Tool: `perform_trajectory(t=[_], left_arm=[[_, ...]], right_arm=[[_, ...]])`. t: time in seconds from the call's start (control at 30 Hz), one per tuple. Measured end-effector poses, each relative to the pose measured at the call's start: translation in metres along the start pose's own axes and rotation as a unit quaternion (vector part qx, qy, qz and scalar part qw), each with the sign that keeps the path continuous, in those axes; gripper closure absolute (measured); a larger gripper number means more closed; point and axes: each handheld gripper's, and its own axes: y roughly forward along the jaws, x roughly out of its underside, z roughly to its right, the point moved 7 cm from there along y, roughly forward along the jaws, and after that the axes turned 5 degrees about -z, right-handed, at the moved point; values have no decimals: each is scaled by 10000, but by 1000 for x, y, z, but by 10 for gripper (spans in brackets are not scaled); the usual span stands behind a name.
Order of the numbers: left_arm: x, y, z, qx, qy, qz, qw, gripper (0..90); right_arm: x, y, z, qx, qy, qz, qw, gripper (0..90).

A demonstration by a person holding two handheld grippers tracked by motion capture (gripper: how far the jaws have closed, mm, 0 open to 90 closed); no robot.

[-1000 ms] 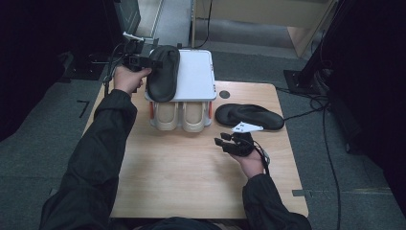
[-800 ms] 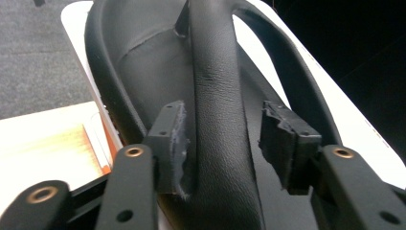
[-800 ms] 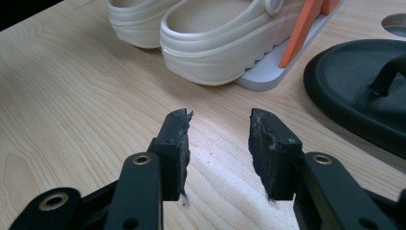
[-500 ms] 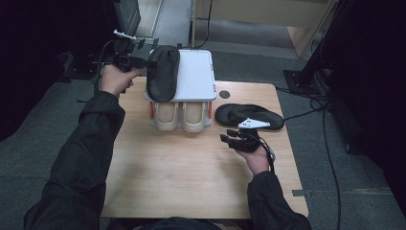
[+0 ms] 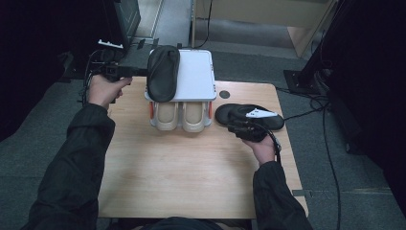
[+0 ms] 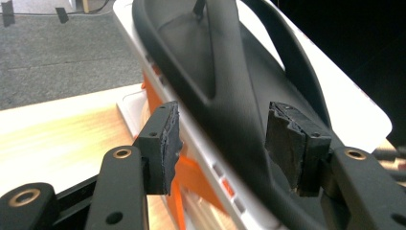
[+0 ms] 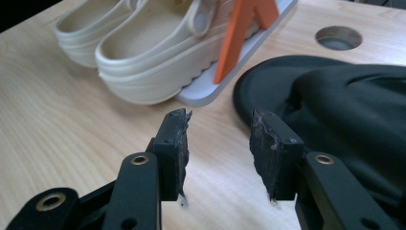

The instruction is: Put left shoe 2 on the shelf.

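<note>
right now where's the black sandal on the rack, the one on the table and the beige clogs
black sandal on the rack [image 5: 163,72], high view, middle of its strap
black sandal on the table [image 5: 229,114], high view, its left end
beige clogs [image 7: 143,43], right gripper view, footbed of the nearer clog

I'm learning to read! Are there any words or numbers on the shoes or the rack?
No readable text anywhere.
Black sandal on the rack: no words.
Black sandal on the table: it carries a white tag, with any print too small to read.
Beige clogs: plain.
</note>
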Motion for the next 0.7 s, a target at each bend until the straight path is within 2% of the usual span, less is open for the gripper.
perform_trajectory(t=[0.13,0.27,0.37,0.7], left_arm=[[11,-4,-6,-53,-80,-10,10000,460],[22,-7,-10,-67,-109,42,9999,469],[31,-7,-12,-63,-89,12,9999,473],[60,-5,-15,-12,-31,-5,10000,472]], right_arm=[[-4,0,11,26,6,-17,10000,572],[-6,0,22,202,-125,-97,9997,570],[-9,-2,32,292,-72,11,9995,571],[-10,-10,64,512,134,91,9986,547]])
